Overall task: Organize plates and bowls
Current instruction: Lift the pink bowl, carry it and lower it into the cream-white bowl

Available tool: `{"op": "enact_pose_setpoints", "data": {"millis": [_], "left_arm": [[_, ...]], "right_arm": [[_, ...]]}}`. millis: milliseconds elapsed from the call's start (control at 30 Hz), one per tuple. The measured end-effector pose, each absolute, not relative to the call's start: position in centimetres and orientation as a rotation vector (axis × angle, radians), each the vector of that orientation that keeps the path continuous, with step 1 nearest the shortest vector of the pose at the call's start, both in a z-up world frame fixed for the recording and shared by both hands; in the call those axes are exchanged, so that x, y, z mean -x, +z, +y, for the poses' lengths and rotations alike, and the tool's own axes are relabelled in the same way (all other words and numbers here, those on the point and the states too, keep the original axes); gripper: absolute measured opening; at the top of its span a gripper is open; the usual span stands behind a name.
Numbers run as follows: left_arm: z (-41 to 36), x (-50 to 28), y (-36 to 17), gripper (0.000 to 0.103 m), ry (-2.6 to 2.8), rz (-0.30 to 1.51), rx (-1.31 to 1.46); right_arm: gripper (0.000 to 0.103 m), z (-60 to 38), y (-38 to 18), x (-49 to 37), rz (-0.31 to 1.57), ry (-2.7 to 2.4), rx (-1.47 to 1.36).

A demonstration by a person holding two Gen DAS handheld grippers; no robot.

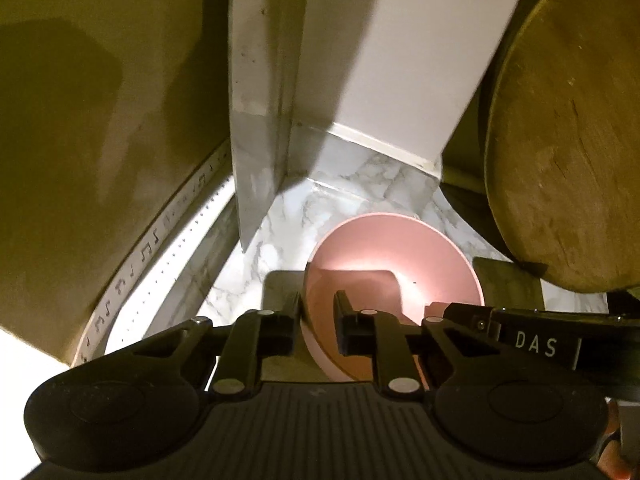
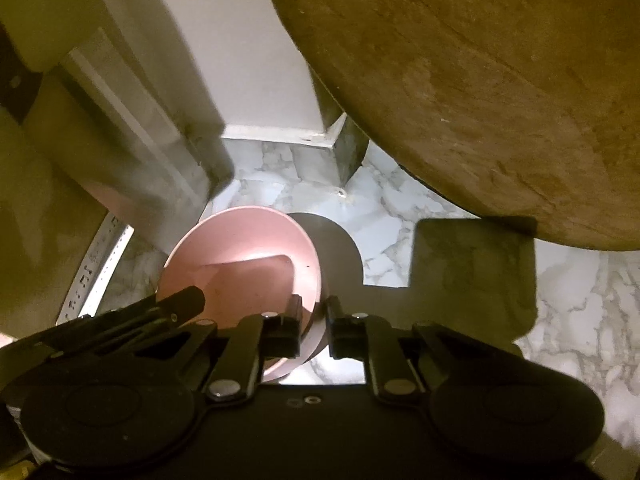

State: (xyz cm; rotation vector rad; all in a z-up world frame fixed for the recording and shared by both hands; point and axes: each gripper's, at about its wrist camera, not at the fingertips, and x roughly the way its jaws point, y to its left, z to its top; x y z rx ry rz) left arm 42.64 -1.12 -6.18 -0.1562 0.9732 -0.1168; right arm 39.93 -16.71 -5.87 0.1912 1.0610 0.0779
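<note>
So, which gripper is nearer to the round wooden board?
Right. The right gripper grips the pink bowl on its rim nearer the wooden board; the left gripper grips the far rim.

Dim, yellowish light with fisheye bending at the edges, soft motion blur, and hard-edged shadows across the white-grey marbled surface point(image 2: 400, 208) and pale pink round bowl point(image 2: 240, 248).

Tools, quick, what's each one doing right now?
Left tool: closed on the pink bowl rim.
Right tool: closed on the opposite rim.
</note>
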Motion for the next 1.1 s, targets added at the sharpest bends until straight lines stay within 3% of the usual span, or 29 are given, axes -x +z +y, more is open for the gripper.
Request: {"op": "enact_pose_setpoints", "data": {"millis": [1100], "left_arm": [[-4.4, -26.0, 2.8, 0.017, -0.146, 0.985, 0.106]], "right_arm": [[0.011, -19.3, 1.6, -23.8, 1.045, 0.159, -0.146]]}}
